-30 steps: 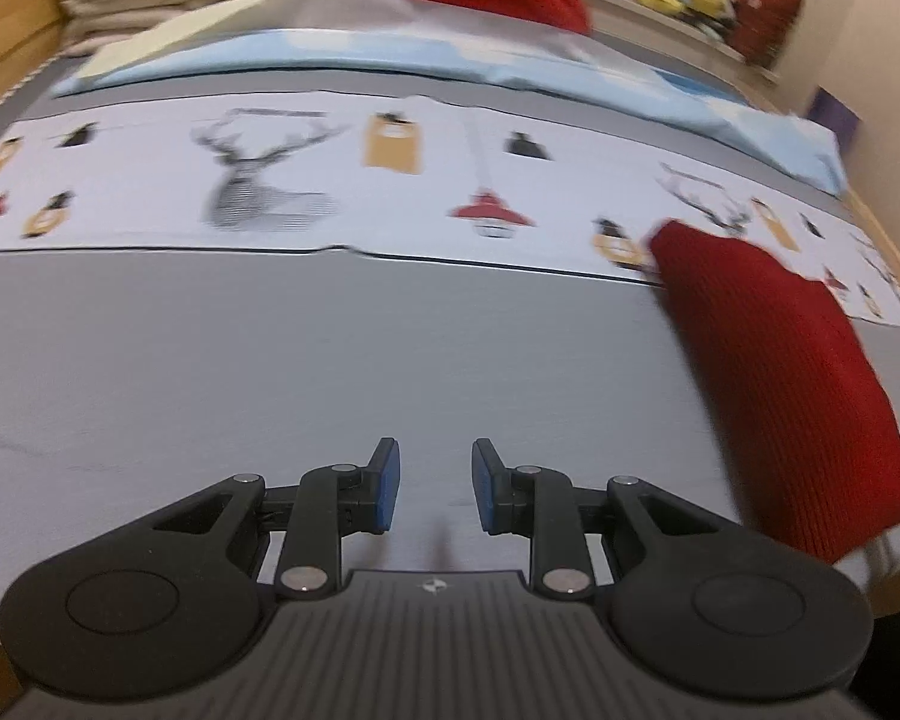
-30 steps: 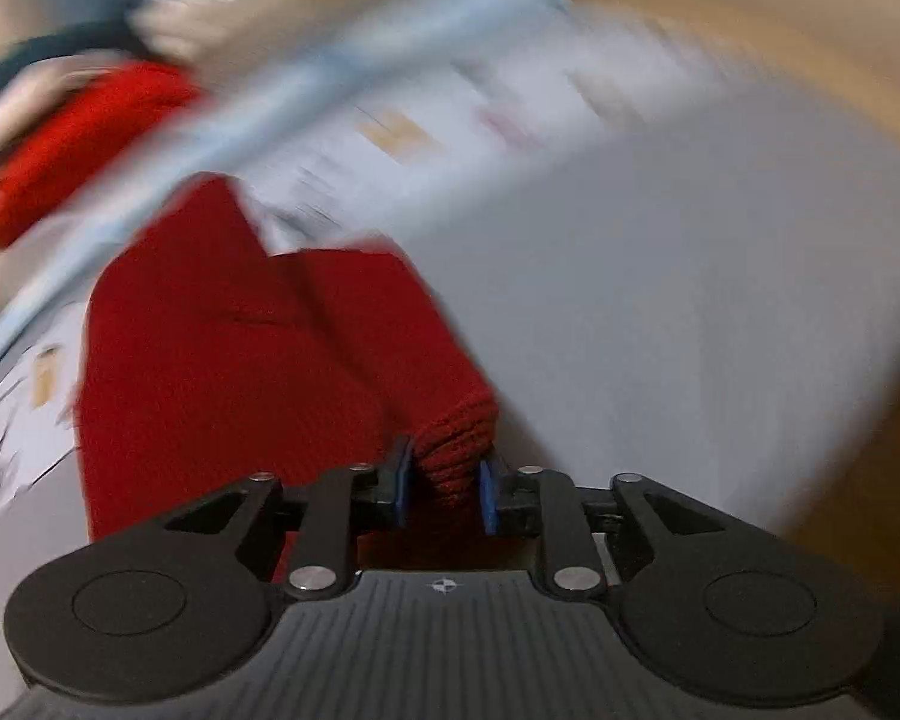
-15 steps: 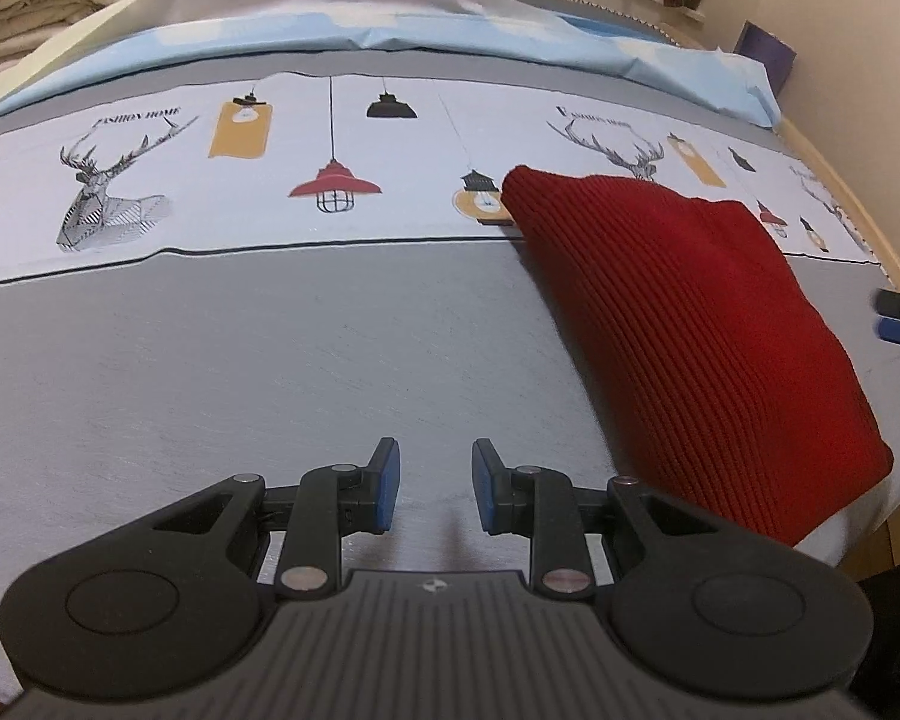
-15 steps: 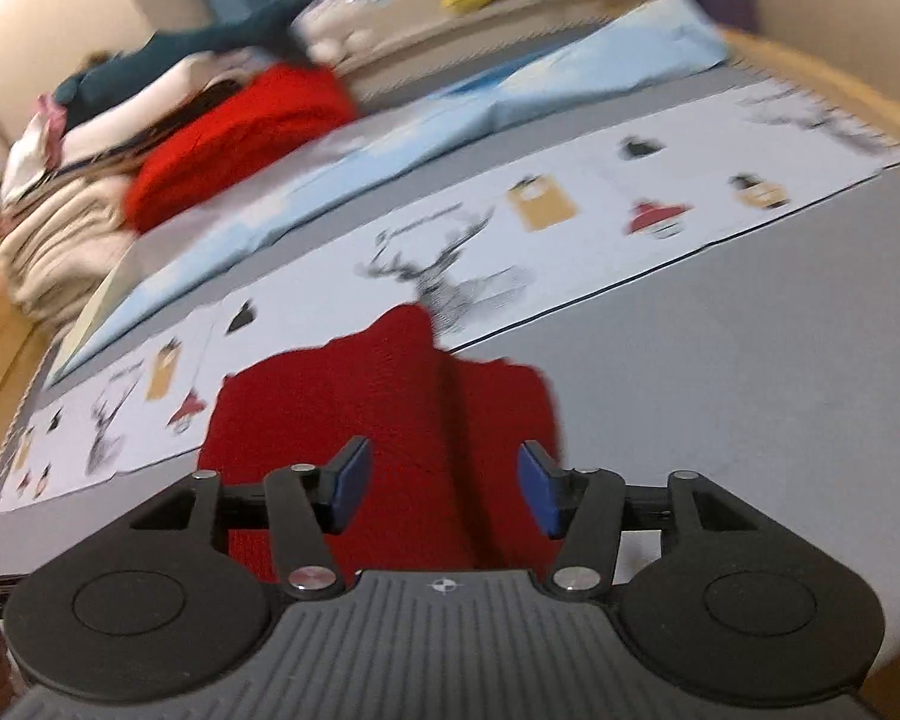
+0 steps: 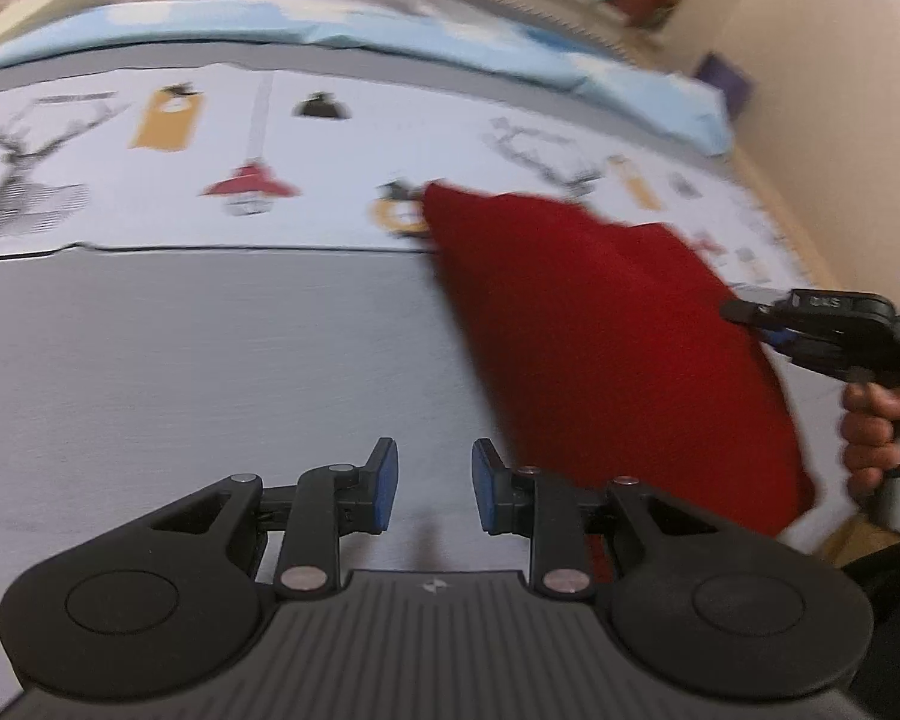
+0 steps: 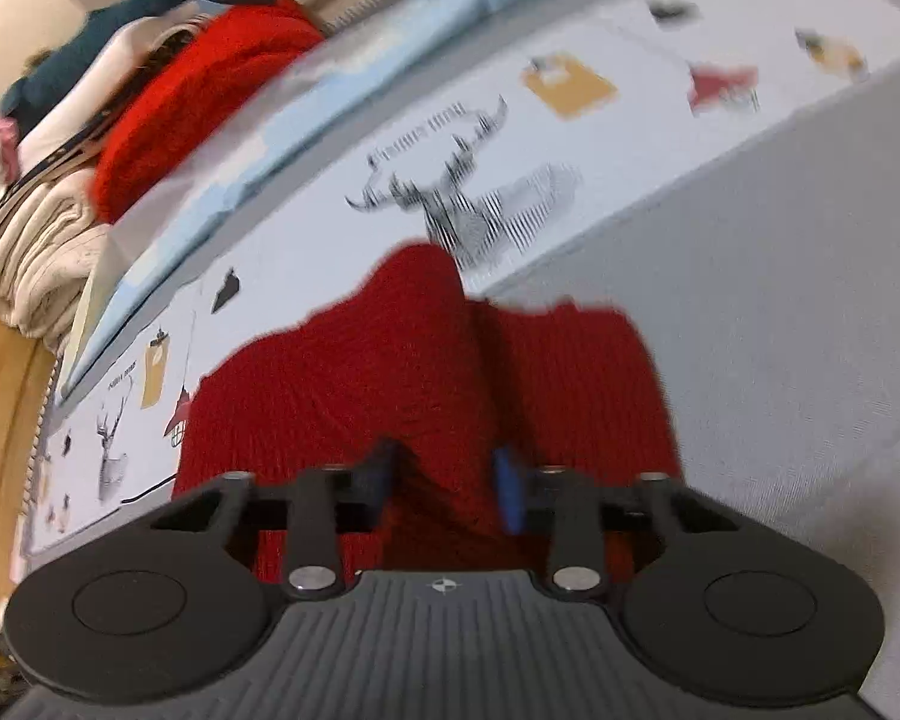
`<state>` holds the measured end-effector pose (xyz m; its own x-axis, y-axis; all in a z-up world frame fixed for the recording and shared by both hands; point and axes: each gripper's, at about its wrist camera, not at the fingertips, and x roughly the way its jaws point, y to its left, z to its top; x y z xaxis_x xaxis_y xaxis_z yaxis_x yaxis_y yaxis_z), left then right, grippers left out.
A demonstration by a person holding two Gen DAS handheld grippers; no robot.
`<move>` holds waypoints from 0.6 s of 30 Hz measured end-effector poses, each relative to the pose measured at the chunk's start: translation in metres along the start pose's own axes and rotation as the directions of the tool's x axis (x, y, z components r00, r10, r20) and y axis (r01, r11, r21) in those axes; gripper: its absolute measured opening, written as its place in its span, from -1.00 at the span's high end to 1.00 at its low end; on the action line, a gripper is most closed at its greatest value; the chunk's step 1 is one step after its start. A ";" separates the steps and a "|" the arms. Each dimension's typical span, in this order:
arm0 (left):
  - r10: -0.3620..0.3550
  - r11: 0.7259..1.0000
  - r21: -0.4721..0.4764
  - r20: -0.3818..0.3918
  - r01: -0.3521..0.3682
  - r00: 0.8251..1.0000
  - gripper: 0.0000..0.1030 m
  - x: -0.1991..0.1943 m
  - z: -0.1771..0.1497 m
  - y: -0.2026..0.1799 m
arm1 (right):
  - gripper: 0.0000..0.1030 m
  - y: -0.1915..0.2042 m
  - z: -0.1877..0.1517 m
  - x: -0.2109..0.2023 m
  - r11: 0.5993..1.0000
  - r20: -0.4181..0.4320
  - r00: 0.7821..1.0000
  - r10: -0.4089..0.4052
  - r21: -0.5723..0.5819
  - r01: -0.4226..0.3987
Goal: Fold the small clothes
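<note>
"Where is the red knit cloth (image 5: pixel 618 348)?"

"On the bed (image 5: pixel 210 360), near its right edge. It lies half on the grey part and half on the strip with deer pictures."

"Why is the right gripper (image 6: pixel 444 480) so low over it?"

"I think it wants to pinch a fold. Its fingers sit on each side of a raised ridge, with a gap. I cannot tell if they squeeze yet."

"And the left gripper (image 5: pixel 432 480)?"

"Open, holding nothing, waiting over the grey sheet just beside the cloth."

"How does the cloth look?"

"Thick, ribbed, bumpy. It looks partly folded."
</note>
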<state>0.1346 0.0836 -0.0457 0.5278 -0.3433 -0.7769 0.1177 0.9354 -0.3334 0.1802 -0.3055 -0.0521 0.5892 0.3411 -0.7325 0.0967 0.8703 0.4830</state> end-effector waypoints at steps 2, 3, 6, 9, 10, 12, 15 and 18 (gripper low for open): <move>-0.082 0.997 0.003 0.016 0.081 0.997 0.38 0.002 0.002 -0.013 | 0.75 -0.003 0.004 -0.024 0.998 0.129 0.991 0.036 0.038 -0.041; -0.124 0.992 0.014 0.023 0.123 0.992 0.37 0.004 0.003 -0.022 | 0.84 -0.004 0.005 -0.037 0.998 0.192 0.981 0.030 0.040 -0.039; -0.188 0.981 0.061 0.024 0.187 0.982 0.35 0.012 0.001 -0.047 | 0.87 -0.011 0.002 -0.033 0.998 0.138 0.988 -0.068 0.000 0.069; -0.197 0.974 0.115 -0.017 0.198 0.980 0.35 0.027 -0.005 -0.073 | 0.88 -0.017 -0.004 -0.023 0.988 0.057 0.987 -0.153 -0.018 0.154; -0.196 0.971 0.130 -0.035 0.199 0.980 0.36 0.031 -0.008 -0.079 | 0.85 -0.016 -0.004 -0.026 0.987 0.069 0.986 -0.154 -0.024 0.156; -0.168 0.964 0.189 -0.103 0.185 0.981 0.36 0.044 -0.015 -0.091 | 0.78 -0.017 -0.004 -0.037 0.992 0.096 0.988 -0.124 0.005 0.124; -0.074 0.946 0.292 -0.220 0.138 0.973 0.37 0.065 -0.033 -0.100 | 0.13 -0.020 -0.004 -0.049 0.999 0.109 0.994 -0.017 0.033 0.013; -0.057 0.943 0.306 -0.247 0.134 0.967 0.37 0.069 -0.039 -0.098 | 0.01 -0.013 -0.009 -0.042 0.998 0.019 0.999 0.027 -0.056 -0.026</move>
<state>0.1272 -0.0350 -0.0878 0.2962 -0.4064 -0.8644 0.4390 0.8617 -0.2547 0.1471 -0.3277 -0.0320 0.6070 0.3573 -0.7098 0.0367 0.8797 0.4742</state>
